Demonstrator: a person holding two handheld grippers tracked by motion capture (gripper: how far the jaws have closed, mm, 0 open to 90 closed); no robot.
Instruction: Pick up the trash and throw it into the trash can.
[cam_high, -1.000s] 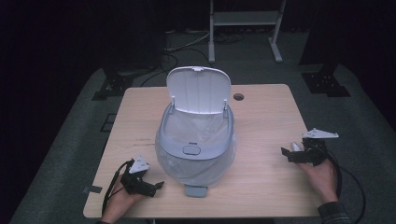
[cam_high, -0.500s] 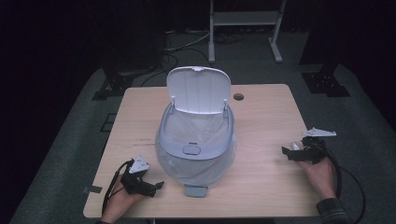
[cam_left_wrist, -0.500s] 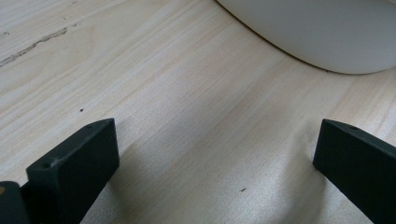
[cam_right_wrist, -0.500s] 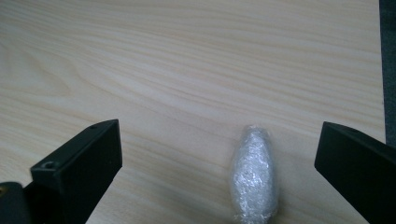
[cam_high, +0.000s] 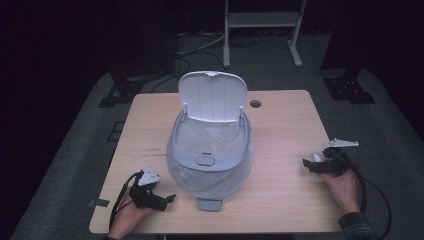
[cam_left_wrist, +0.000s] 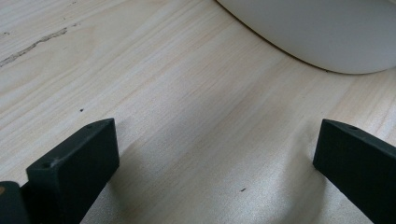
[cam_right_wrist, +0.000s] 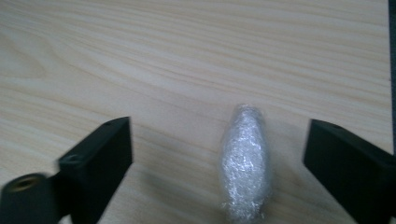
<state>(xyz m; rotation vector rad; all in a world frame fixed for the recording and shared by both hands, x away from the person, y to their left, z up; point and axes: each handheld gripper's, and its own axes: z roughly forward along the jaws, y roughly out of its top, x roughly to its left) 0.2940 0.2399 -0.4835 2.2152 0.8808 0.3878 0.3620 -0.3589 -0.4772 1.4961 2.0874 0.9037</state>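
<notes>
On the table (cam_high: 280, 150), near its right edge, lies a small foil wad (cam_right_wrist: 245, 163) — an oblong, crinkled silver lump resting flat on the wood. The right gripper (cam_high: 312, 164) sits low over it, and in the right gripper view the wad lies between the two black fingers (cam_right_wrist: 100, 158), nearer the right one, with bare wood showing on both sides; the fingers stand apart and have just been closing a little, but neither touches the foil. At the middle of the table stands a pale grey bin (cam_high: 210, 160) with a clear liner, its lid (cam_high: 212, 96) tipped up and back. The left gripper (cam_high: 167, 199) rests near the front left corner, just beside the bin's base — its fingers (cam_left_wrist: 74, 163) wide apart over bare wood, the bin's curved wall (cam_left_wrist: 317, 32) beyond them.
</notes>
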